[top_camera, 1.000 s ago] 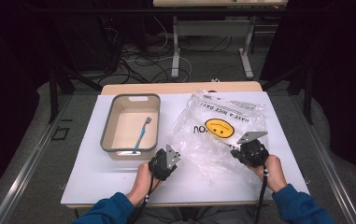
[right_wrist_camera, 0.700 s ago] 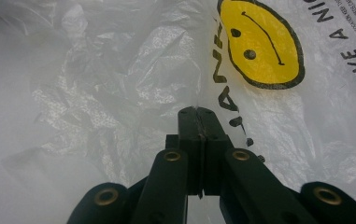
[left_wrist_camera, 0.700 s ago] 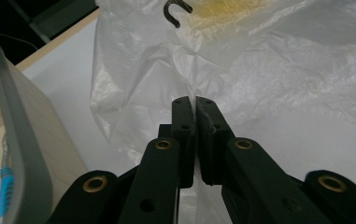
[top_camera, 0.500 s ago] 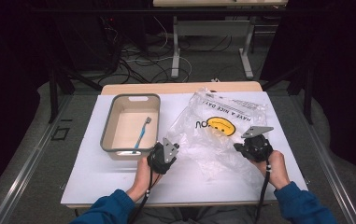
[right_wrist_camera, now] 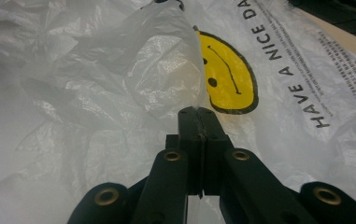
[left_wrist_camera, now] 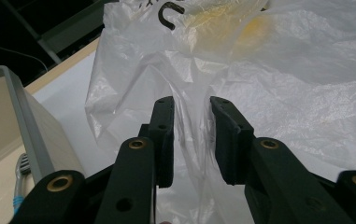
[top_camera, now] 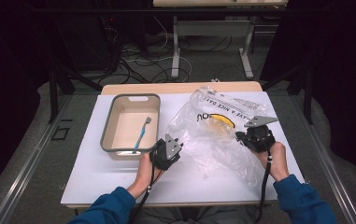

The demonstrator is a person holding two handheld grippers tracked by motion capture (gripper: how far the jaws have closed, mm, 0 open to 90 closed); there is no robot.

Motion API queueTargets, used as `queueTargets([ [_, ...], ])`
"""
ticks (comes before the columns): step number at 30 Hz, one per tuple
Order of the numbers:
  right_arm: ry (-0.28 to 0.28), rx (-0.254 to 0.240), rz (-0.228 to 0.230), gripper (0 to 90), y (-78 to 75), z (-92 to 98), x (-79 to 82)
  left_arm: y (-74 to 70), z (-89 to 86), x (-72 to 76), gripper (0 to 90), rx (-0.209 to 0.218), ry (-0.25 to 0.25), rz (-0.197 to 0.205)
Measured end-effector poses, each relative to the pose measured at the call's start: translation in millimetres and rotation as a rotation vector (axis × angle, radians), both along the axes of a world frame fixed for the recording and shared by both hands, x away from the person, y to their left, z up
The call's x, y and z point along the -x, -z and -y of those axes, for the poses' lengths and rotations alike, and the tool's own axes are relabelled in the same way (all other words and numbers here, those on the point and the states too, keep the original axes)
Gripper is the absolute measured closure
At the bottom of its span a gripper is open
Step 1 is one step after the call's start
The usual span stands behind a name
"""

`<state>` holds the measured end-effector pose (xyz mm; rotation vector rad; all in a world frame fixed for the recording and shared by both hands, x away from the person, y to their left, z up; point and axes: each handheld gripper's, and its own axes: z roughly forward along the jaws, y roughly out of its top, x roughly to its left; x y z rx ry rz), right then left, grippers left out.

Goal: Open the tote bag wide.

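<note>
Crinkled clear plastic bag with a yellow smiley face and black lettering lies on the white table top, right of the grey-rimmed beige tub. Blue-handled toothbrush lies inside the tub. Left gripper at the bag's near left edge: jaws have just been opening, now parted a little, a fold of film between the pads, loose. Right gripper at the bag's right side: jaws pressed together, pinching a raised flap of the film.
</note>
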<state>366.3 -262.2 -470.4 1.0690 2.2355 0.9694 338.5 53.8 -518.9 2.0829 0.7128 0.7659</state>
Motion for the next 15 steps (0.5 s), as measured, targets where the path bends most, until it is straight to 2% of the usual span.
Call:
queueTargets([
  [1, 0.0, 0.0, 0.0, 90.0, 0.0, 0.0, 0.0, -0.5, 0.1, 0.2, 71.3, 0.002, -0.004, -0.008],
  [2, 0.002, -0.002, 0.018, 90.0, -2.4, 1.7, -1.2, -0.1, 0.4, -0.7, 69.9, 0.0, 0.0, 0.0],
  [5, 0.01, -0.008, 0.014, 90.0, -4.3, 2.5, -1.5, 0.6, 1.5, -2.0, 67.4, -0.009, 0.01, -0.004],
  [11, 0.053, 0.002, 0.036, 90.0, -4.9, 5.2, -8.2, 0.0, 5.4, -4.5, 60.8, -0.022, 0.02, -0.018],
  [14, 0.061, 0.001, 0.022, 90.0, -1.3, 5.8, -11.9, -1.2, 7.0, -3.0, 58.3, -0.018, 0.027, -0.002],
  [15, 0.053, -0.003, 0.018, 90.0, 0.0, 6.5, -12.3, -2.9, 6.8, -1.9, 58.1, -0.016, 0.034, -0.013],
])
